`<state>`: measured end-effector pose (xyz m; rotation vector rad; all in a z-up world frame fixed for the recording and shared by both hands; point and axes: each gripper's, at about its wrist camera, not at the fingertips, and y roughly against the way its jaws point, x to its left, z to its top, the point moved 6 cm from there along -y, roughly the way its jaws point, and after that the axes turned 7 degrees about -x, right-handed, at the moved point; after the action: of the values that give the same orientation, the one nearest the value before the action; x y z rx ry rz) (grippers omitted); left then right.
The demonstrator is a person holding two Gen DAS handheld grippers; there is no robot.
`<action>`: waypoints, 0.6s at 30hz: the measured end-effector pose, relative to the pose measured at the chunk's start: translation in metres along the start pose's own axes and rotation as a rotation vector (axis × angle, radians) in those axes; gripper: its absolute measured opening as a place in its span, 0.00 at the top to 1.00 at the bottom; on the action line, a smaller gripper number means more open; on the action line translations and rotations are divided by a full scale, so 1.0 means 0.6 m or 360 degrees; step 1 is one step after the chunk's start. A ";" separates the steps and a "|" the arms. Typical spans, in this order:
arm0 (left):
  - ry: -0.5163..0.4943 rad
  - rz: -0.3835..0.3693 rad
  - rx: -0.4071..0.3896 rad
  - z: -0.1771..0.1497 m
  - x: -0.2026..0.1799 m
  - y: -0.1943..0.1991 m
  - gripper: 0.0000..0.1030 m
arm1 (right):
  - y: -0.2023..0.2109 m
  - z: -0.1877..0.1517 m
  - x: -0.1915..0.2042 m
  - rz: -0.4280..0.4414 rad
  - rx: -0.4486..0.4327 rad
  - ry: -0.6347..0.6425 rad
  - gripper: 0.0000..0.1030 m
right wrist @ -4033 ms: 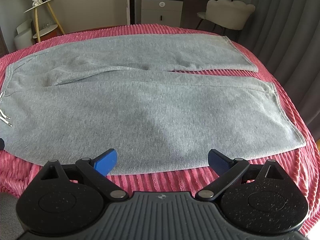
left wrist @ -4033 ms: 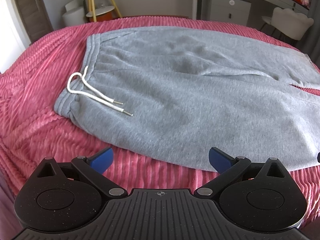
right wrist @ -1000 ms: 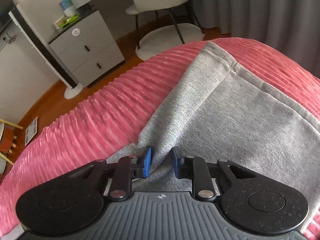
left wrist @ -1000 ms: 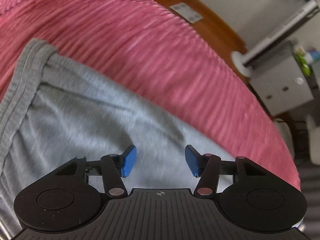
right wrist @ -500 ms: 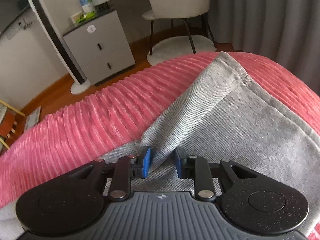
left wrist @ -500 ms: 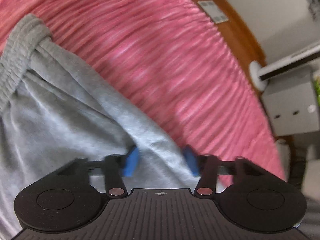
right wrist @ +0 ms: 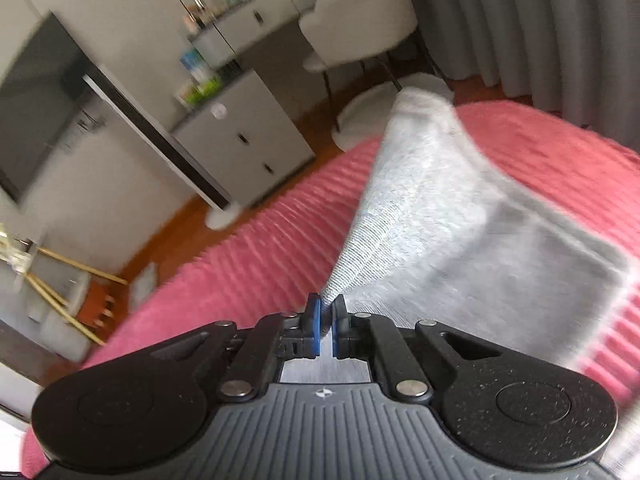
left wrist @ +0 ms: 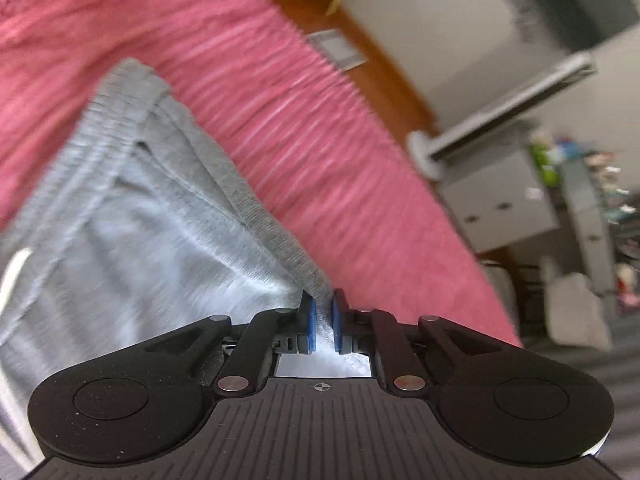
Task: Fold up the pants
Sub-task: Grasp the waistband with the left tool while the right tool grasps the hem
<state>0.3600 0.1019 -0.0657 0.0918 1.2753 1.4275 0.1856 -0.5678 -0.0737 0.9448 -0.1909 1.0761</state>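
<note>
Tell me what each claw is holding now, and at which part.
Both hold the grey pants. The left claw pinches the far side edge below the waistband. The right claw pinches the far leg's side edge, short of the hem.

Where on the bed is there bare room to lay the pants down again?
Bare pink bedspread lies between the pants' far edge and the bed's floor-side rim; likewise in the right wrist view. Crowded: left gripper and right gripper, each pinching lifted fabric.
</note>
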 end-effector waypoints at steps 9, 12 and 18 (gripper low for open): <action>-0.0143 -0.0182 -0.0036 -0.182 0.148 0.266 0.90 | 0.335 -0.114 -0.149 0.0068 -0.0047 -0.0125 0.95; -0.0127 -0.0101 0.0045 -0.251 0.230 0.266 0.90 | 0.387 -0.183 -0.204 -0.0033 0.0041 -0.0093 0.95; -0.0060 -0.0110 0.0037 -0.277 0.287 0.240 0.81 | 0.377 -0.255 -0.271 -0.0337 0.0173 -0.0012 0.94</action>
<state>0.0954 0.1636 -0.1301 0.0892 1.2528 1.3461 -0.1253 -0.5313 -0.1305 1.0421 -0.0371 0.8944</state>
